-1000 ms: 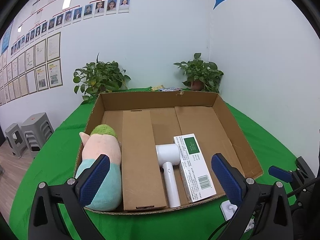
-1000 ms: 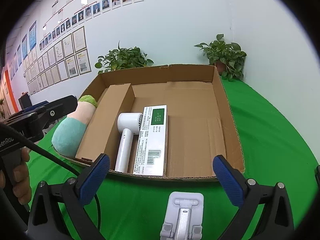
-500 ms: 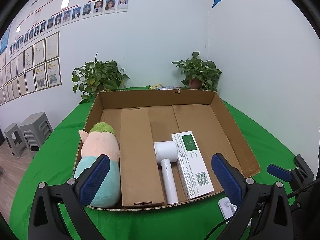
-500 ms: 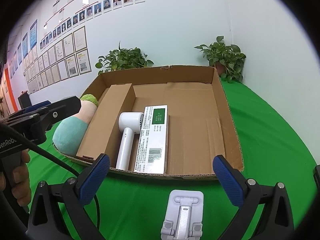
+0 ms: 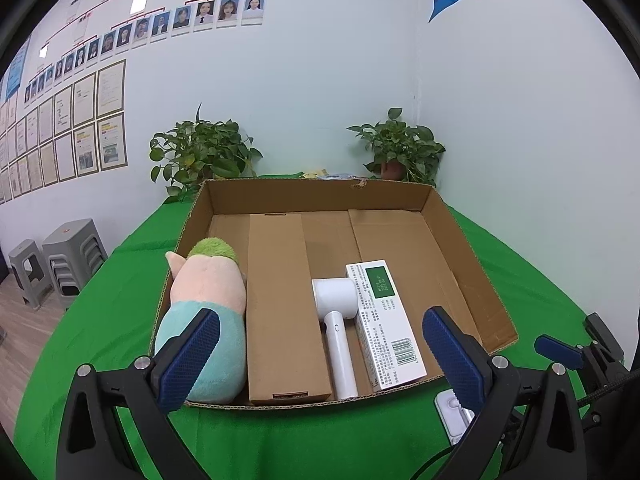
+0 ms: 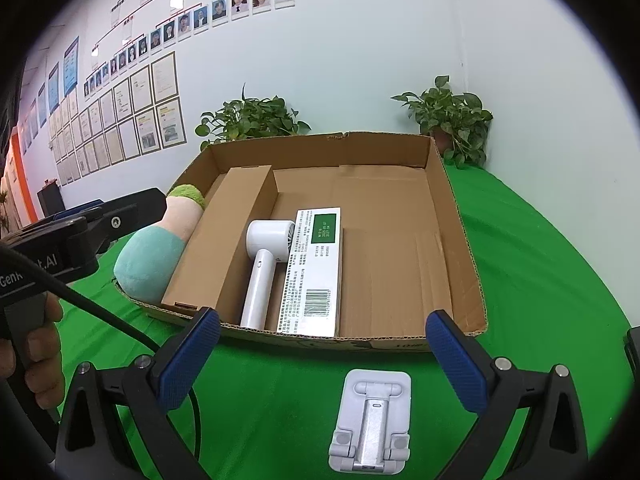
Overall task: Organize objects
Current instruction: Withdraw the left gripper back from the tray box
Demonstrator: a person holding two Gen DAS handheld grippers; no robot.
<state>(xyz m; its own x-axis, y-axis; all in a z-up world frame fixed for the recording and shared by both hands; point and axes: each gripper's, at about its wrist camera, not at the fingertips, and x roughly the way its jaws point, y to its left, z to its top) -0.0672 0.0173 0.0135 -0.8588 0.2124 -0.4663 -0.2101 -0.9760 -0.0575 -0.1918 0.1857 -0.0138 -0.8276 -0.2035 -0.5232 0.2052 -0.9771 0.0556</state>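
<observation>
White folding phone stand lies on the green desk just outside the shallow cardboard box's near wall, between your right gripper's wide-open, empty fingers. Plush toy, hairdryer and cartons are already inside; your left gripper is wide too.

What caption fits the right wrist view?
Open right gripper above a white phone stand, facing the packed cardboard box.
</observation>
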